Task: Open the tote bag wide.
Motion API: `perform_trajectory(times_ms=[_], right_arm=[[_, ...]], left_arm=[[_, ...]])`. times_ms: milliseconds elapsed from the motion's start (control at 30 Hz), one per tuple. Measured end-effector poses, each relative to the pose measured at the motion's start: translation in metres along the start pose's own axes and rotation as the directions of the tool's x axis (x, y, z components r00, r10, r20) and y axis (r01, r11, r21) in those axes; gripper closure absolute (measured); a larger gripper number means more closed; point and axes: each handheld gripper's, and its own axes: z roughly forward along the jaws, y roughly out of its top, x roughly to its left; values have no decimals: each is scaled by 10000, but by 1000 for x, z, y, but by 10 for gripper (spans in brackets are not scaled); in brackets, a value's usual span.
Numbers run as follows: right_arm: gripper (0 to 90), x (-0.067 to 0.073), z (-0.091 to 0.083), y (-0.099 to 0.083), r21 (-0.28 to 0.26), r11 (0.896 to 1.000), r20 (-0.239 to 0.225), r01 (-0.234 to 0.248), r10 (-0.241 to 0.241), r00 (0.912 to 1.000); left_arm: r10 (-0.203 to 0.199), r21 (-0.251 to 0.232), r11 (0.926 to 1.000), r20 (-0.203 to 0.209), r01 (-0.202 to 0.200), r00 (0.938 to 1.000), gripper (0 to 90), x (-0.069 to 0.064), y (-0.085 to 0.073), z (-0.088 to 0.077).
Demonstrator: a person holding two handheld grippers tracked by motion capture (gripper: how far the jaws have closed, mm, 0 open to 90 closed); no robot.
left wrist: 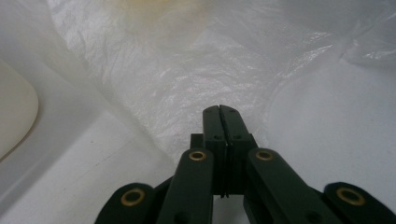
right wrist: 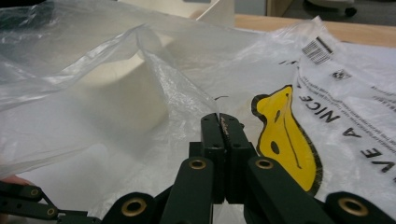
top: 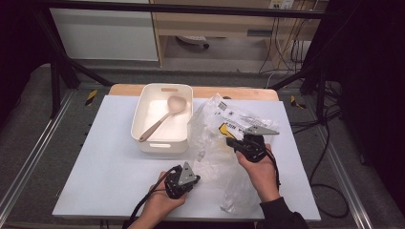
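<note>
a: left gripper (top: 188,177) first, from the high view. it sits low on the tabletop (top: 105,171), at the near edge of the clear plastic bag (top: 217,143), jaws pressed together. whether film is caught in them i can't tell from up here.

b: and the right gripper (top: 235,143)?

a: farther back and to the right, over the crumpled middle of the bag, by the yellow print (top: 224,130). the bag spreads from beside the white bin (top: 162,143) toward the near edge. a pale spoon (top: 163,117) lies slanted inside the bin.

b: left gripper view?

a: the left gripper (left wrist: 220,108) has its jaws fully together, no gap at the tips. wrinkled bag film (left wrist: 187,79) lies just ahead of and under the tips; i can't tell if a fold is pinched. a rounded corner of the bin (left wrist: 14,112) shows at the left.

b: right gripper view?

a: the right gripper (right wrist: 219,115) is closed tight too, and a raised ridge of bag film (right wrist: 173,88) runs straight down into the tips, so it appears to be pinching the bag. the yellow print (right wrist: 285,140) and a barcode (right wrist: 317,50) lie to the right, and the bin (right wrist: 116,93) shows through the film.
</note>
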Motion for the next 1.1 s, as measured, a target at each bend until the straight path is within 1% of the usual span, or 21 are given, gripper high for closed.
perform_trajectory(times_ms=[267,667,800,867,933,1000,1100], right_arm=[[900,-10,-17,12,-556,9983,223,-173,185,9996],[900,-7,-45,28,-1229,9924,361,-94,139,9993],[900,-3,-51,31,-1289,9916,448,-33,92,9990],[900,1,-54,33,-1271,9919,531,21,47,9986],[900,5,-56,35,-1239,9923,594,86,-12,9982],[900,9,-57,37,-1171,9929,719,202,-119,9973],[900,10,-56,39,-1123,9932,861,294,-198,9961]], left_arm=[[-111,8,9999,93,111,9999,899,2,0,0],[-136,-19,9999,414,137,9990,899,6,0,0],[5,68,10000,634,-9,9980,900,10,2,1],[101,149,9998,631,-111,9980,900,12,2,1],[21,163,9999,619,-31,9981,900,15,3,1],[54,262,9996,546,-69,9985,900,18,3,1],[-239,172,9996,618,229,9978,900,22,2,1]])
